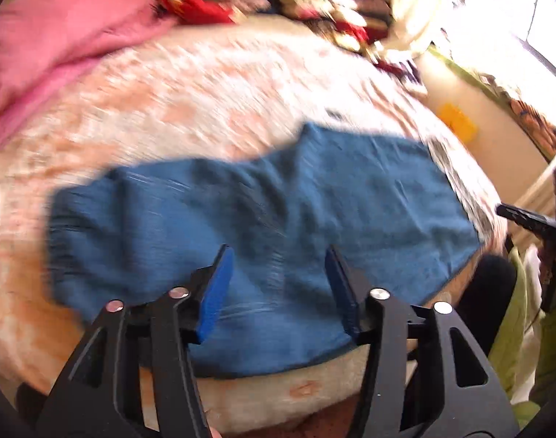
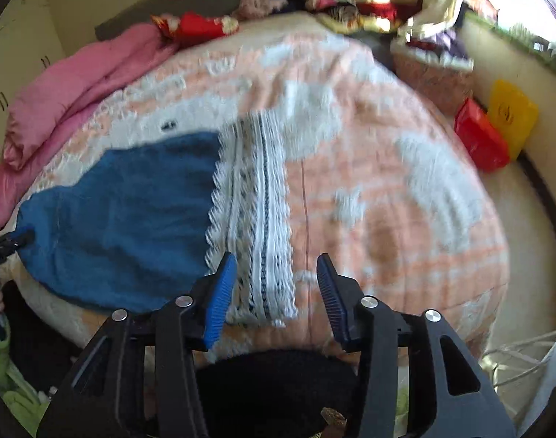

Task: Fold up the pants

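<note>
- We see the blue pants (image 1: 263, 241) lying flat on the bed (image 1: 205, 84), near its front edge, already looking doubled into a wide band; the folded state is our guess, blur hides the seams.
- In the right wrist view the pants (image 2: 121, 219) sit to the left, one end resting on a white patterned cloth (image 2: 256, 219).
- Step in hand, as we judge it: between folds, both claws free, lining up for the next grab.
- Left gripper (image 1: 278, 284): jaws apart, nothing between them, hovering above the near middle of the pants, pointing forward and down across the bed.
- Right gripper (image 2: 278, 288): jaws apart, empty, above the patterned cloth and bedspread, just right of the pants' end.
- Whether either claw touches fabric we cannot tell; both look lifted off.
- Next move likely calls for pinching one short end of the pants with both claws, at two corners, and carrying it over to the other end.
- Right claw needs to shift left to reach the pants' edge.
- Risk: grabbing the patterned cloth along with the pants.
- Pink blanket (image 1: 51, 36) lies at the far left of the bed, well apart.
</note>
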The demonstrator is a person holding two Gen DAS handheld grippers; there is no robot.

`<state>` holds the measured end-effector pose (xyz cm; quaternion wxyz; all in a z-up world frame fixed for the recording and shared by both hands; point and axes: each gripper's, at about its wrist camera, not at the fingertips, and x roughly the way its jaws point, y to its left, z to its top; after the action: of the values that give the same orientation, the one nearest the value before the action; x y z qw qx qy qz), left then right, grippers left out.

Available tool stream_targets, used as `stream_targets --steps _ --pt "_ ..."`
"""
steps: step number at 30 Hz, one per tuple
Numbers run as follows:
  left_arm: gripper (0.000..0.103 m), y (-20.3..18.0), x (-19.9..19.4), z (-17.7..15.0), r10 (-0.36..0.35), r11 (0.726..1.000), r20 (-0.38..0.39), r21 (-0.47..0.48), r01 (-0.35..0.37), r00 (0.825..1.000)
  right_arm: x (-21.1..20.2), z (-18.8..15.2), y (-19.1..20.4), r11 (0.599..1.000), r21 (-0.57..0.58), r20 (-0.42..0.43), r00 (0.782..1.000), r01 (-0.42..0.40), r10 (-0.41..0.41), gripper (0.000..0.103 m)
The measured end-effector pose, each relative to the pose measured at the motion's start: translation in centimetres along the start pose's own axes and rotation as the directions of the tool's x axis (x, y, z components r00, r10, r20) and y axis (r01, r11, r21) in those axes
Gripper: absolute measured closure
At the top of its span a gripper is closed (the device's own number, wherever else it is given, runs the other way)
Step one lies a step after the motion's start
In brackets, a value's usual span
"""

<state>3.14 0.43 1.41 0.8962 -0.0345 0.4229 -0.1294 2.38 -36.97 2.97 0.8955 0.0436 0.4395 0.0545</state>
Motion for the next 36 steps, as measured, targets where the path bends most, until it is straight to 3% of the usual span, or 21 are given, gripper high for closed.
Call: stream_targets --steps 3,5,8,10,12,13,14,22,27,28,29,31,36 --pt "0.043 2.8 -2.3 0.3 0.119 0.991 0.064 -0.065 -0.115 0.991 -0.7 0.9 2.9 0.996 -0.079 0.054 0.998 -0.04 0.044 0.048" --pt "0.042 5.0 -2.4 0.3 0.186 0.976 0.051 -0.123 -0.179 0.981 0.0 1.0 4.8 0.989 -0.136 0.041 0.997 -0.061 0.067 0.048" --pt "0.035 7.3 -1.0 -0.2 0.203 0.956 -0.014 -0.214 -0.201 0.979 2.7 1.4 8.8 0.972 -0.216 -0.009 0.996 -0.089 0.089 0.048" --pt "0.036 7.5 -0.2 -0.6 0.205 0.955 -0.033 -0.21 -0.207 0.978 4.7 1.3 10.8 0.963 -0.24 -0.06 0.992 -0.125 0.114 0.049" --pt "0.071 6.4 0.5 -1.0 0.267 0.957 -0.039 -0.103 -0.27 0.963 6.4 1.1 11.9 0.958 -0.254 -0.102 0.989 -0.132 0.109 0.049" --pt "0.079 6.2 0.3 -1.3 0.308 0.95 -0.03 -0.052 -0.309 0.951 7.3 0.9 12.2 0.958 -0.257 -0.137 0.986 -0.125 0.092 0.049" --pt "0.079 6.1 -0.1 -1.4 0.312 0.949 -0.024 -0.027 -0.313 0.95 8.2 0.3 12.1 0.963 -0.251 -0.173 0.984 -0.093 0.05 0.049" --pt "0.07 7.8 -0.3 -2.5 0.283 0.956 -0.022 -0.077 -0.284 0.959 9.3 0.0 11.1 0.978 -0.19 -0.187 0.981 -0.08 0.044 0.049" --pt "0.067 6.8 -3.7 -1.1 0.276 0.959 0.057 -0.083 -0.271 0.959 6.3 -0.2 9.7 0.978 -0.176 -0.124 0.988 -0.111 0.09 0.049" --pt "0.061 6.2 -4.5 -0.7 0.267 0.962 0.081 -0.074 -0.261 0.96 5.5 -0.2 9.5 0.979 -0.167 -0.101 0.99 -0.119 0.103 0.049" --pt "0.052 5.8 -5.0 -0.5 0.253 0.966 0.094 -0.07 -0.247 0.963 5.0 -0.1 9.2 0.98 -0.156 -0.081 0.991 -0.119 0.107 0.049" --pt "0.046 4.3 -5.4 0.3 0.204 0.979 0.118 -0.048 -0.2 0.972 4.0 0.1 8.6 0.983 -0.134 -0.05 0.992 -0.122 0.117 0.049" --pt "0.04 -0.3 -2.9 2.0 0.082 0.995 0.086 0.043 -0.085 0.993 3.3 0.3 8.2 0.986 -0.121 -0.021 0.993 -0.116 0.115 0.049"
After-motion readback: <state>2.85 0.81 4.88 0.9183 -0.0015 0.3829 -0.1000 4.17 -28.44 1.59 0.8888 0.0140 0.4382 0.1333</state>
